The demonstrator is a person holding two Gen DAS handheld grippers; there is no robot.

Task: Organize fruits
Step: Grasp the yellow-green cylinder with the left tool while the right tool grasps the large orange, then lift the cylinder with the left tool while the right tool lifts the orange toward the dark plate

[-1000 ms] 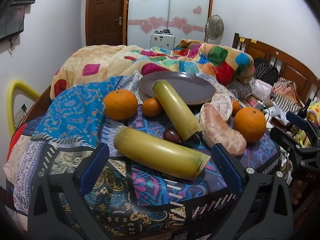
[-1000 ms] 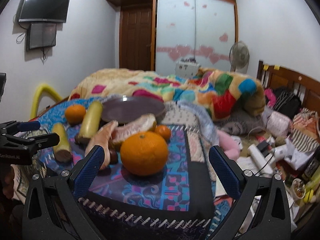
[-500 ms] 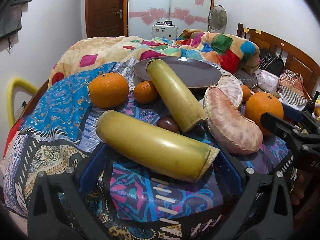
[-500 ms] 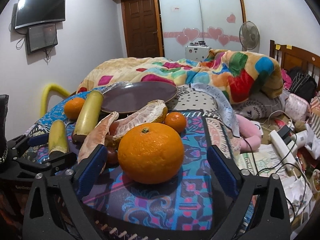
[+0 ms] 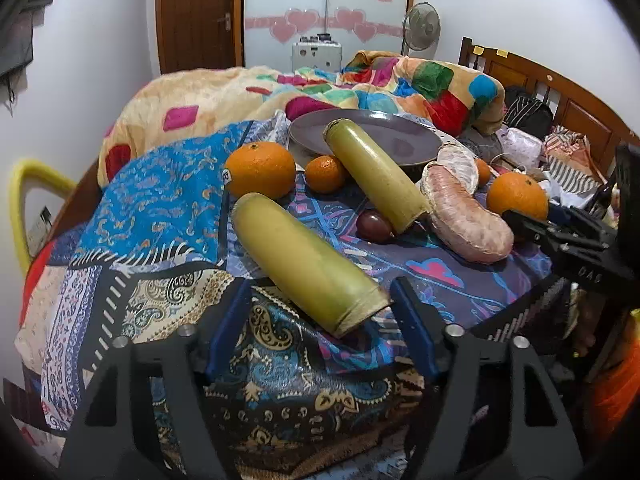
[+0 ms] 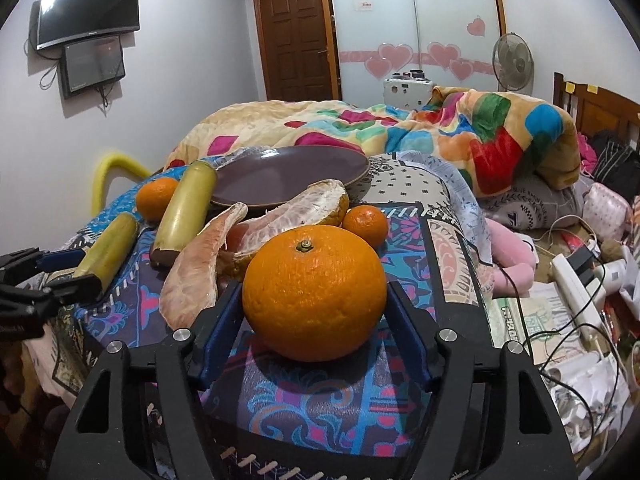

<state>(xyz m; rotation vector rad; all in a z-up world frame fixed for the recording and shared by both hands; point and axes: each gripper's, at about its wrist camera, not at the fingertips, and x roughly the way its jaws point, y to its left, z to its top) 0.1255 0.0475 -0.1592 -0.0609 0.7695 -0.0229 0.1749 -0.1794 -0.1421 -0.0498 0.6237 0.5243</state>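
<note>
A yellow-green cane piece (image 5: 308, 264) lies on the patterned cloth, its near end between the closing jaws of my left gripper (image 5: 318, 292). A gap shows at the left pad. My right gripper (image 6: 314, 292) is closing too, with both pads against the sides of a large orange (image 6: 314, 292). A second cane piece (image 5: 376, 176) leans on the purple plate (image 5: 400, 140) behind. Around them lie another orange (image 5: 260, 170), a small mandarin (image 5: 325, 174), a pink pomelo segment (image 5: 464, 216) and a dark round fruit (image 5: 374, 226).
A colourful quilt (image 6: 400, 132) is heaped behind the plate (image 6: 280, 176). Right of the cloth sit a power strip (image 6: 576, 292), cables and bags. The right gripper (image 5: 560, 236) shows at the left wrist view's right edge, beside the orange (image 5: 516, 200).
Both pairs of jaws have narrowed. The left gripper came in on the near cane piece and now frames only its near end. The right gripper moved up to the large orange, its pads now at its sides.
</note>
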